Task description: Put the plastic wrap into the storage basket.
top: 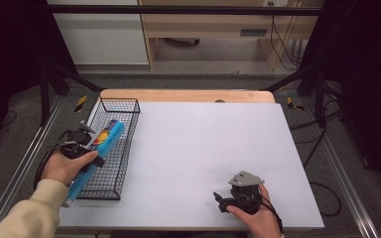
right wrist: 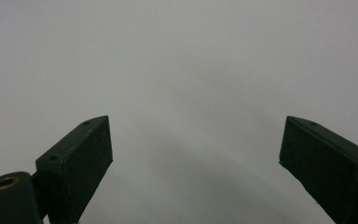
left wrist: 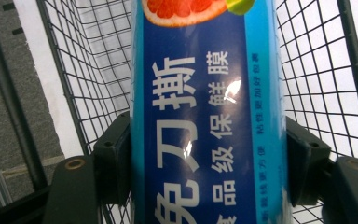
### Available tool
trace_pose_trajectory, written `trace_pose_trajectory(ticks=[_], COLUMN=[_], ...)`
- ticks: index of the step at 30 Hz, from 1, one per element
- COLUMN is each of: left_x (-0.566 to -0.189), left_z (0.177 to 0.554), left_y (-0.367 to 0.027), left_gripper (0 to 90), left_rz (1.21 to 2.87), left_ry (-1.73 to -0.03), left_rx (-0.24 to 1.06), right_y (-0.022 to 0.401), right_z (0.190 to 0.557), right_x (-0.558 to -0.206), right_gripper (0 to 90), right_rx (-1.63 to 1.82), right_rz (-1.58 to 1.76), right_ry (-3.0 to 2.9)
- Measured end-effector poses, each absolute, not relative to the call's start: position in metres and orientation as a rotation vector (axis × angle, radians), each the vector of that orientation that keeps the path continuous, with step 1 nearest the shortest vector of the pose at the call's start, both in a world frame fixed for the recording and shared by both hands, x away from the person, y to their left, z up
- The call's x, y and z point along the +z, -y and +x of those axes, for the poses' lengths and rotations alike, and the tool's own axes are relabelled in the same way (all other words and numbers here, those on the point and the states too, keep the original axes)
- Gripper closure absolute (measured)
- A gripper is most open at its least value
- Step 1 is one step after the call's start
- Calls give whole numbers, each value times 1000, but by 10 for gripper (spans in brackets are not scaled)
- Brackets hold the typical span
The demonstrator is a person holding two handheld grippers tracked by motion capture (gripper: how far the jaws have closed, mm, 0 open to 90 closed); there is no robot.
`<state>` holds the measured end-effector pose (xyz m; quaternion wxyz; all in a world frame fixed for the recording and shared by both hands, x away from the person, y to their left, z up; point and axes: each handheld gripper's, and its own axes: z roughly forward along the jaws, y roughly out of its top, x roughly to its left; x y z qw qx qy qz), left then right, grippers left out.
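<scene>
White matting covers the surface [top: 203, 158], with a strip of bare wood along its far edge. At its left edge stands a black wire basket [top: 110, 148]. Over the basket, a blue cling-film box [top: 96, 151] printed with citrus slices lies slanted, its near end past the basket's near rim. The left gripper [top: 82, 144] is clamped on the box, a pad pressed on each long side. The right gripper [top: 228, 201] rests near the surface's near edge, jaws wide apart, holding nothing.

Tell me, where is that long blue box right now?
The blue box is at the table's left in the high view, clamped in the left claw over the wire basket.
</scene>
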<state>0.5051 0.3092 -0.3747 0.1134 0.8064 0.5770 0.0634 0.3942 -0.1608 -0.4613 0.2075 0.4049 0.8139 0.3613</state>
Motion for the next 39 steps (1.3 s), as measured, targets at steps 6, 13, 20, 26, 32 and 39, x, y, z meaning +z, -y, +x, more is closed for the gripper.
trace_pose_trajectory(ticks=[6,13,20,26,32,39], left_x=[-377,-379,-382,-383,-385,-386], left_z=[511,514,519,521,524,526], left_y=[-306,-306,-301,-297,-293,-292], left_gripper=[317,316,317,316,316,316], left_rz=[2402,2428,2459,2496,2532,2529], left_ry=[-1703,-1711,-1720,-1712,-1710,-1721], left_rx=[161,135,115,116,112,105], right_y=[160,161,161,161,161,161], right_z=[394,394,395,394,395,394], right_x=[-461,-462,-462,-462,-462,-462], right_gripper=[97,97,97,97,98,98], right_rx=[1003,1000,1001,1000,999,1000], right_rz=[1124,1126,1128,1127,1125,1126], right_ry=[-2272,-2273,-2273,-2273,-2273,-2273])
